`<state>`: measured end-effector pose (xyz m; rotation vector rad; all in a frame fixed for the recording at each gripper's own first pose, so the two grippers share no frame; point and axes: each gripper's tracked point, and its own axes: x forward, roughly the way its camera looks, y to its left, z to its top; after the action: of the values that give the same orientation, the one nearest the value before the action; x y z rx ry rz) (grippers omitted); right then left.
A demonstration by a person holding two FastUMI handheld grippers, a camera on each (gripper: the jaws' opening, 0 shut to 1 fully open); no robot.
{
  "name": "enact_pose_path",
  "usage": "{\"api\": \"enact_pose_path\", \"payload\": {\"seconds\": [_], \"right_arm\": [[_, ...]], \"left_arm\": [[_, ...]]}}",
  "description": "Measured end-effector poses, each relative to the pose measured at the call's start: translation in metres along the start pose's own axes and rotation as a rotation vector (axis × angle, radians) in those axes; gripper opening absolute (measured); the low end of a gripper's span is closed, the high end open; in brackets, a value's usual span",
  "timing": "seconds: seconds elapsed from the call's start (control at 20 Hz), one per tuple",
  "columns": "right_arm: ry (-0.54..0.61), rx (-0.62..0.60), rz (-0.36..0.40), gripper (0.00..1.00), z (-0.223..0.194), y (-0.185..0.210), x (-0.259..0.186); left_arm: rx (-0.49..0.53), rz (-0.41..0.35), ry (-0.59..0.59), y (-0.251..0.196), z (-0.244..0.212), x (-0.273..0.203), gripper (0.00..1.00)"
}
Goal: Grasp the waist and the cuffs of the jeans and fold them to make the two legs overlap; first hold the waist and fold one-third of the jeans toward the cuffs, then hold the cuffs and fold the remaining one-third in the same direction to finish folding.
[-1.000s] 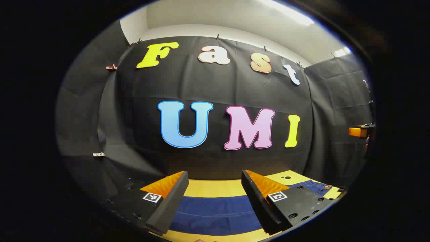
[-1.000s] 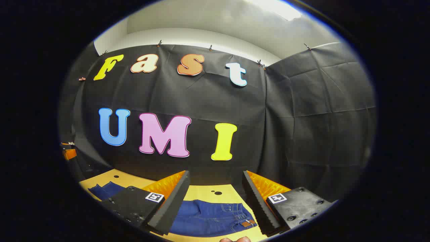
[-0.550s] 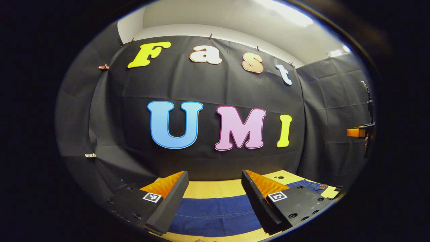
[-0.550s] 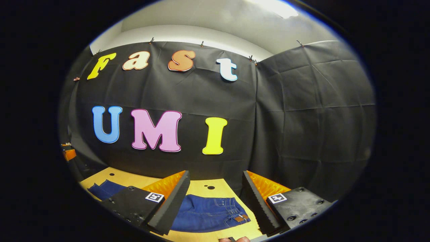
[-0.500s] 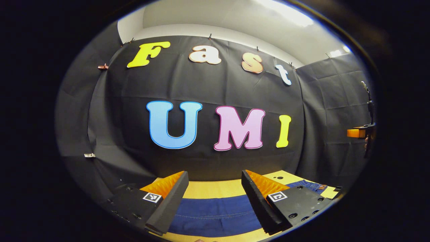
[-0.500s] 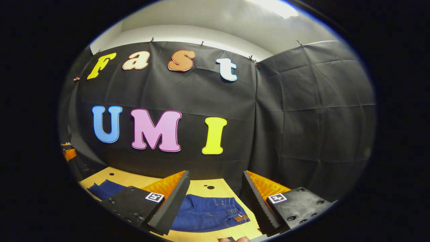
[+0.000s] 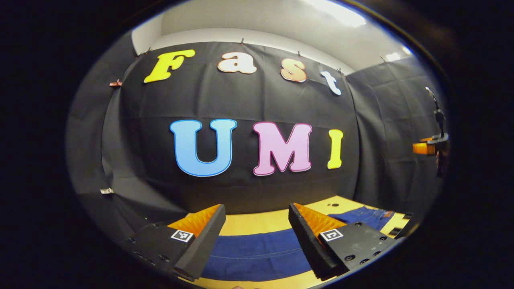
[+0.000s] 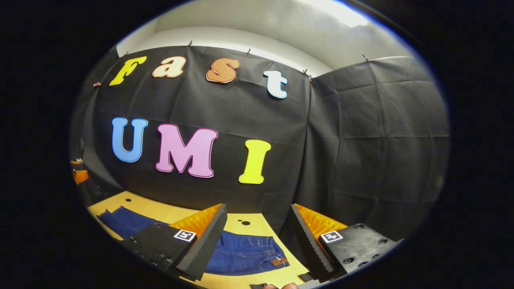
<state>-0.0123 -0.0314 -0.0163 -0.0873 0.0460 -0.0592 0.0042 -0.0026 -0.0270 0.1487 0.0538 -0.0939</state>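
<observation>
The blue jeans lie flat on the yellow wooden table point(image 7: 257, 224). In the left gripper view a leg of the jeans point(image 7: 257, 253) runs as a band under my left gripper point(image 7: 256, 206), which hovers above it, open and holding nothing. The waist end point(image 7: 367, 214) shows at the right. In the right gripper view the waist point(image 8: 245, 251), with its brown patch, lies below my right gripper point(image 8: 257, 206), also open and holding nothing. The leg end point(image 8: 120, 220) stretches off to the left.
Black cloth walls close the booth behind and to the right of the table point(image 8: 160, 212). Small dark holes point(image 8: 243, 222) mark the tabletop near the waist. The other gripper point(image 7: 427, 148) shows at the far right edge, and the left one point(image 8: 80, 176) at the far left edge.
Both cameras have drifted a little, so the wall has slid left in the left gripper view and the jeans sit slightly lower left in the right one. Both grippers have stayed open.
</observation>
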Motion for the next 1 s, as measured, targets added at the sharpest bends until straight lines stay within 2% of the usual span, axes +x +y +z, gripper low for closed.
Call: {"api": "enact_pose_path", "payload": {"seconds": [0.15,0.35,0.65,0.75,1.0], "right_arm": [[0.049,-0.026,0.002,0.94,-0.018,0.000,0.004],[0.062,-0.145,0.074,0.96,-0.033,0.017,0.010],[0.133,-0.524,0.290,0.96,-0.112,0.050,0.023],[0.184,-0.630,0.370,0.96,-0.152,0.056,0.027],[0.327,-0.985,0.556,0.97,-0.262,0.049,0.036]], "left_arm": [[0.108,-0.001,0.071,0.015,-0.029,-0.008,0.98],[0.250,-0.077,0.119,0.018,-0.057,-0.015,0.98],[0.498,-0.274,0.225,0.016,-0.121,-0.010,0.98],[0.582,-0.324,0.265,0.020,-0.147,-0.002,0.98],[0.771,-0.463,0.457,0.035,-0.245,0.002,0.98]]}}
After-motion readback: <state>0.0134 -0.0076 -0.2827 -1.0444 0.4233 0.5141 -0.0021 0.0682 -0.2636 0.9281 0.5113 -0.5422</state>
